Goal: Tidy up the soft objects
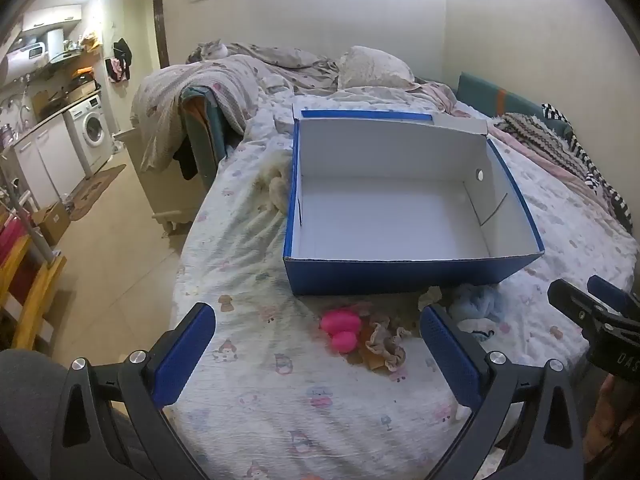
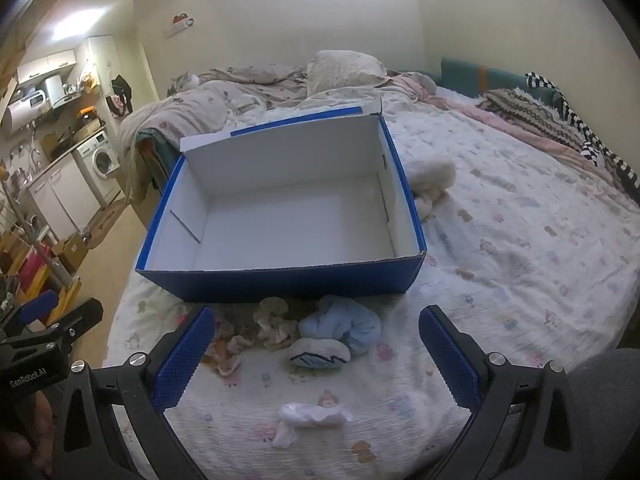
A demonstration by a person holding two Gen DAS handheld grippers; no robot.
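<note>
An open blue box with a white, empty inside (image 1: 392, 208) (image 2: 288, 216) stands on the bed. In front of it lie soft items: a pink toy (image 1: 340, 328), beige scrunchies (image 1: 386, 344) (image 2: 272, 322), a light blue cloth bundle (image 1: 478, 306) (image 2: 344, 324), a white sock with a blue pattern (image 2: 320, 354) and a white crumpled piece (image 2: 310, 416). My left gripper (image 1: 318, 356) is open, hovering just before the pink toy and scrunchies. My right gripper (image 2: 316, 356) is open above the sock and blue bundle. Both are empty.
A cream plush (image 2: 432, 180) (image 1: 276, 184) lies beside the box. Blankets and pillows (image 1: 376, 68) pile up at the bed's far end. The bed's left edge drops to the floor (image 1: 116, 248), with a washing machine (image 1: 90, 130) and boxes beyond.
</note>
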